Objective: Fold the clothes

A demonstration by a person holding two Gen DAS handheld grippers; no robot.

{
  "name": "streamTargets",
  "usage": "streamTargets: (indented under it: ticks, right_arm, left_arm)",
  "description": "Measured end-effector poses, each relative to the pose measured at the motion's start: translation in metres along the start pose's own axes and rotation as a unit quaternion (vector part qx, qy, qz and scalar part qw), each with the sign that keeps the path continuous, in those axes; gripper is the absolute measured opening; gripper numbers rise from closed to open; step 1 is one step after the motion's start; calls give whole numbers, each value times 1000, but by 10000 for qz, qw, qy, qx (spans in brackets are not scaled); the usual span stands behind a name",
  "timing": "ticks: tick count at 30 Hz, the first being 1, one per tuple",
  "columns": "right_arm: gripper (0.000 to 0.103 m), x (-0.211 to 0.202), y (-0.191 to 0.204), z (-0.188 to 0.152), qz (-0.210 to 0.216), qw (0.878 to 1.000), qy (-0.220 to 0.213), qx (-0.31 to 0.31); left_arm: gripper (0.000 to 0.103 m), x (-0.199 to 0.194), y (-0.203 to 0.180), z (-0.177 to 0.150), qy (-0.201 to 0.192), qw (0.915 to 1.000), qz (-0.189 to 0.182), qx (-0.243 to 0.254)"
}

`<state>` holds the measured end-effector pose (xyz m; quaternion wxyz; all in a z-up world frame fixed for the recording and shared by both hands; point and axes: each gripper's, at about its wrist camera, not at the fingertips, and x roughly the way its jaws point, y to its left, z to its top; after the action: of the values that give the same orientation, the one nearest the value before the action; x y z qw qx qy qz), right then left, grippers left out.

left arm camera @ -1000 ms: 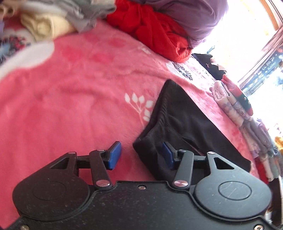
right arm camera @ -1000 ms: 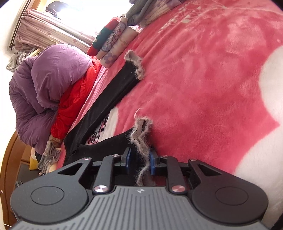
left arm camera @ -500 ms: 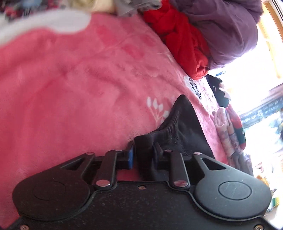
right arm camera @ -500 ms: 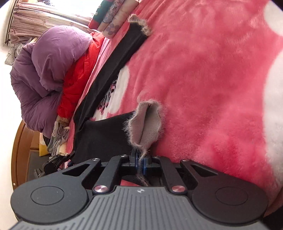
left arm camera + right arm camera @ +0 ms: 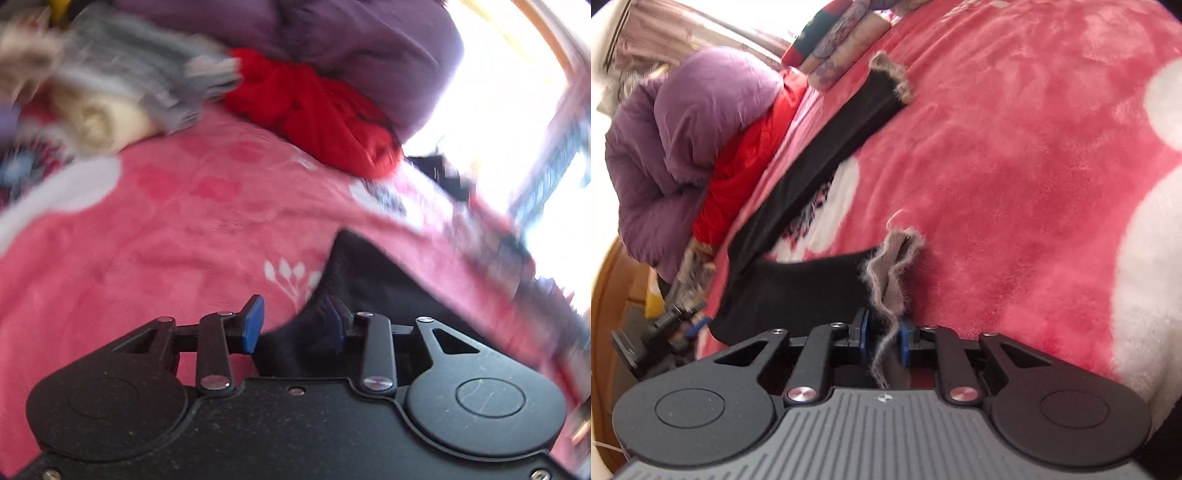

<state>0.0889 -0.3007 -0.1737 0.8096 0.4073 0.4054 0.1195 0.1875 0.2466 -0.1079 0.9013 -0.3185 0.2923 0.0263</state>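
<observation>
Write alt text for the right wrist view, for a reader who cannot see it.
The right gripper has its blue-padded jaws slightly apart around the grey fleecy cuff of black trousers spread on a pink plush blanket. The other leg stretches away toward a stack of folded clothes, with a purple jacket and red garment heaped at left.
</observation>
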Motion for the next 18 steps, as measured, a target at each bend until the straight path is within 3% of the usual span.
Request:
streamTargets:
  ticks: [1,3,4,6,8,12,15,17,18]
  right_arm:
    - [36,0,-3,1,145,9999,-36,87]
    - [38,3,-4,1,312,9995,-16,76]
    - [35,6,-2,0,299,9995,42,-78]
    - [6,13,-1,-4,306,9991,184,-212]
    - [7,11,-2,-6,300,9991,293,-50]
    - [7,-4,-8,-9,442,9981,338,281]
    - [7,-3,-8,-11,334,9984,404,209]
    - [8,-2,-6,-12,277,9984,449,178]
    - [8,-2,-6,-12,256,9984,473,175]
  left_arm:
    - [34,0,2,2,3,10000,16,-98]
    - [34,2,0,3,12,9998,190,-8]
    - [34,4,-2,2,55,9997,218,40]
    - [34,8,-6,-2,176,9991,314,205]
    - [34,4,-14,-5,141,9973,445,558]
    - [34,-10,-28,-7,140,9933,-148,1138]
    - [36,4,-32,-19,866,9842,-323,1511]
    - [34,17,-37,-33,1190,9719,18,2031]
    - [34,17,-42,-38,1164,9669,100,2270]
